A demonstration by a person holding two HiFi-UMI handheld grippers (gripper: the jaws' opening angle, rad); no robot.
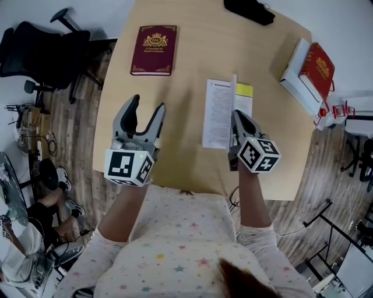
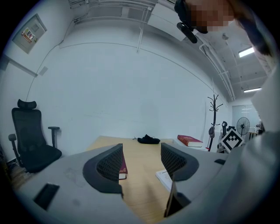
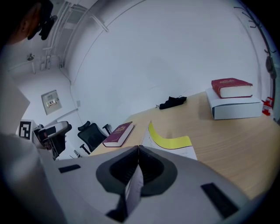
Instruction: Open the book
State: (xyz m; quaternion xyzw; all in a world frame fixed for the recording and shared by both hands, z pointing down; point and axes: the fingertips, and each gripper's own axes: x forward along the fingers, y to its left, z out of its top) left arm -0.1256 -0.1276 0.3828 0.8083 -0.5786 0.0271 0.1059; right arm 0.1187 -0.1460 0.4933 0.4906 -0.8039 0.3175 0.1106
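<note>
Tabletop (image 1: pixel 186 75) carries five items. Open book (image 1: pixel 217 113) lies right of centre, toward the near edge. Closed book (image 1: pixel 154 49) lies flat at far left, well apart from the open book. Small bundle (image 1: pixel 249 10) sits at the far edge, behind the open book. Box (image 1: pixel 293 74) rests at the right edge with a second book (image 1: pixel 317 67) on top of it. Office chair (image 1: pixel 46 52) stands on the floor left of the tabletop. Left tool (image 1: pixel 148 106) is above the near-left tabletop, left of the open book. Right tool (image 1: pixel 235 115) is at the open book's near end, with one raised leaf (image 1: pixel 234 90) between its jaws.
</note>
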